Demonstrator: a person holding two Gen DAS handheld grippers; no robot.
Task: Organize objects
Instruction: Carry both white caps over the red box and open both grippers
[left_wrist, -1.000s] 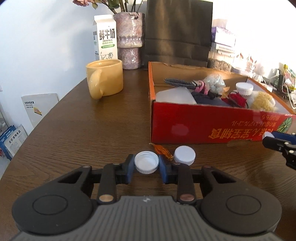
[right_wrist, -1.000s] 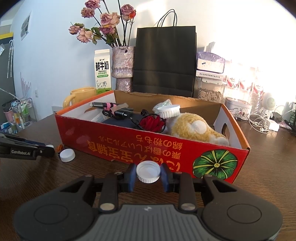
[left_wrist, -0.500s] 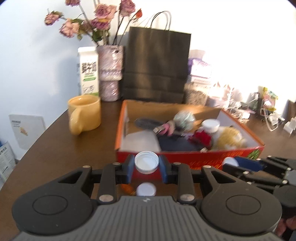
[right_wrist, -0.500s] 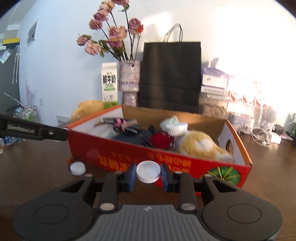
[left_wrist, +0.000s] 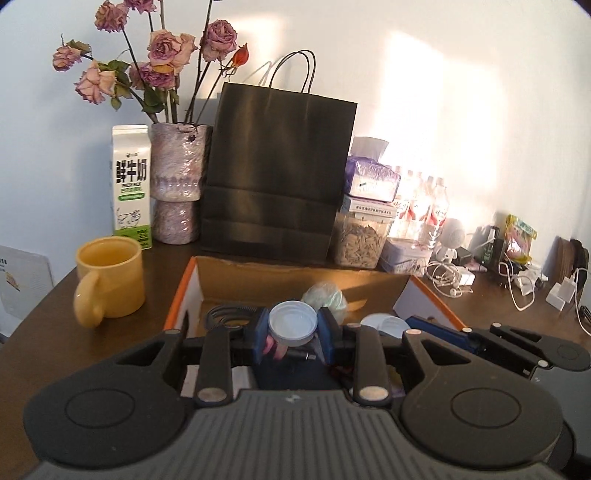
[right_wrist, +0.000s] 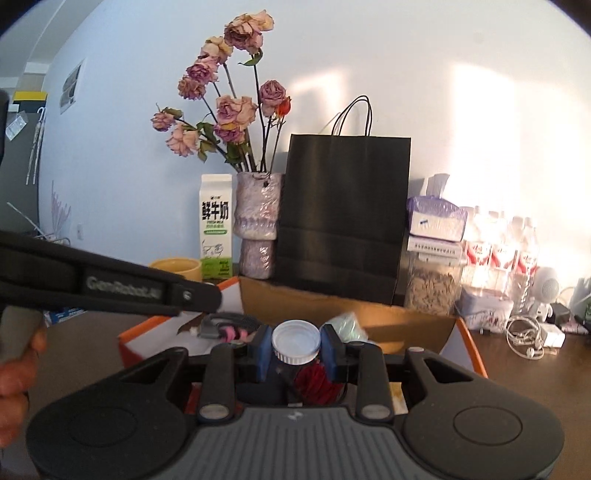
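My left gripper (left_wrist: 293, 329) is shut on a white bottle cap (left_wrist: 293, 323) and holds it above the open red cardboard box (left_wrist: 295, 284). My right gripper (right_wrist: 295, 347) is shut on another white bottle cap (right_wrist: 295, 341), also above the box (right_wrist: 388, 317). The box holds a black coiled item (left_wrist: 225, 314), a pale green bundle (left_wrist: 327, 293), a white lid (left_wrist: 384, 324) and a red item (right_wrist: 314, 384). The right gripper's body (left_wrist: 517, 347) shows at the right of the left wrist view. The left gripper's arm (right_wrist: 110, 288) crosses the right wrist view.
A yellow mug (left_wrist: 110, 282), a milk carton (left_wrist: 132, 184), a vase of dried roses (left_wrist: 179, 184) and a black paper bag (left_wrist: 277, 177) stand behind the box. Jars, bottles, cables and chargers (left_wrist: 461, 273) crowd the back right of the brown table (left_wrist: 55, 332).
Both grippers have risen from the table's surface in front of the box and moved forward over the box's open top, each still holding its white cap.
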